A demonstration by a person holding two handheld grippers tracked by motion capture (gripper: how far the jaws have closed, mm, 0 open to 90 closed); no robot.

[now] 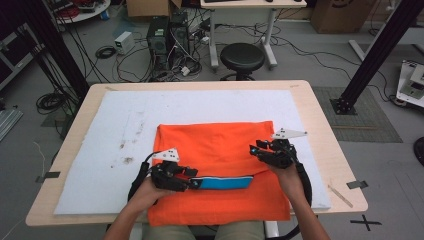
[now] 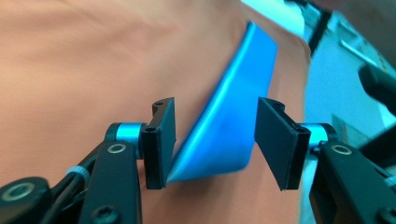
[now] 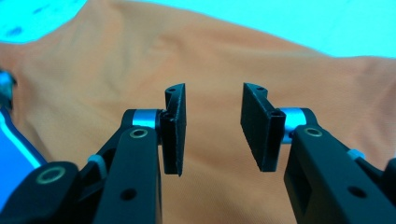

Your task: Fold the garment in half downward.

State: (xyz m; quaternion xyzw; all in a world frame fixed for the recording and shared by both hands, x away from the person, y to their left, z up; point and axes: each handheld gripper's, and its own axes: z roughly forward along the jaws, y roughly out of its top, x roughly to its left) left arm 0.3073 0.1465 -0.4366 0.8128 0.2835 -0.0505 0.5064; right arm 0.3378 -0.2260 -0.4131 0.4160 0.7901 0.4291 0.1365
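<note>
Left claw, jaws wide, straddles the blue strip on the orange cloth, apparently to grip it; right claw hovers wide, empty.

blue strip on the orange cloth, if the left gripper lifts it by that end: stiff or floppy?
Probably floppy: the blue strip looks thin and ribbon-like, and its near end lies between the open jaws of the left gripper. Its sheen suggests it may be slippery. It likely weighs little, so the orange cloth under it should barely move.
</note>
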